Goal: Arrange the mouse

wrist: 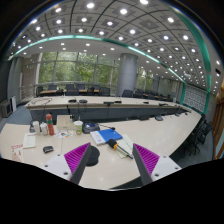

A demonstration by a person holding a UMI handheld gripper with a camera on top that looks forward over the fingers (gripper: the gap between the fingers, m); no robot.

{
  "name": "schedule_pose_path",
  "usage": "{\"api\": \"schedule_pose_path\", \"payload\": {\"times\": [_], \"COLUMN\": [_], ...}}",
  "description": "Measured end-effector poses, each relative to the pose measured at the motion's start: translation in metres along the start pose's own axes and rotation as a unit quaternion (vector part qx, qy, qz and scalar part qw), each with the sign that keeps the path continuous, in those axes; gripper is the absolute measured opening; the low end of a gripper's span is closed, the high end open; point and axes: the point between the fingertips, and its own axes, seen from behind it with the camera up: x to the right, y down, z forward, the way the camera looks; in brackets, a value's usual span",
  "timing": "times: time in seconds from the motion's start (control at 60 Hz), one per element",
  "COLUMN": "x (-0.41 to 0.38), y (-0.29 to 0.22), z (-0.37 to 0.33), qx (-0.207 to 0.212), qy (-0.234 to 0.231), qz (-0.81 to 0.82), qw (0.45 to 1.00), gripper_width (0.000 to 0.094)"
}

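My tongs released, nothing held; dark mouse sits between fingers on table. Grasp pending; arranging not begun.

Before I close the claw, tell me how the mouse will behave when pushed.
The mouse looks small, dark and rounded, so it is probably stiff and light. On the smooth pale table it would likely slide rather than tip. It lies inside the open claw, nearer the left finger, so its curved shell might slip sideways when squeezed.
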Motion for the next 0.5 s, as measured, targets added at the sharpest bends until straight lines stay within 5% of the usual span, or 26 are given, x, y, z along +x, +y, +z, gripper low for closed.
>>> {"api": "schedule_pose_path", "payload": {"times": [0.283,0.5], "x": [-0.071,-0.209], "y": [0.079,0.182], "z": [0.054,0.100], "qx": [-0.021,-0.047], "qy": [-0.025,-0.103], "qz": [0.002,-0.002], "qw": [0.999,0.994], "gripper_width": [0.0855,0.0851]}}
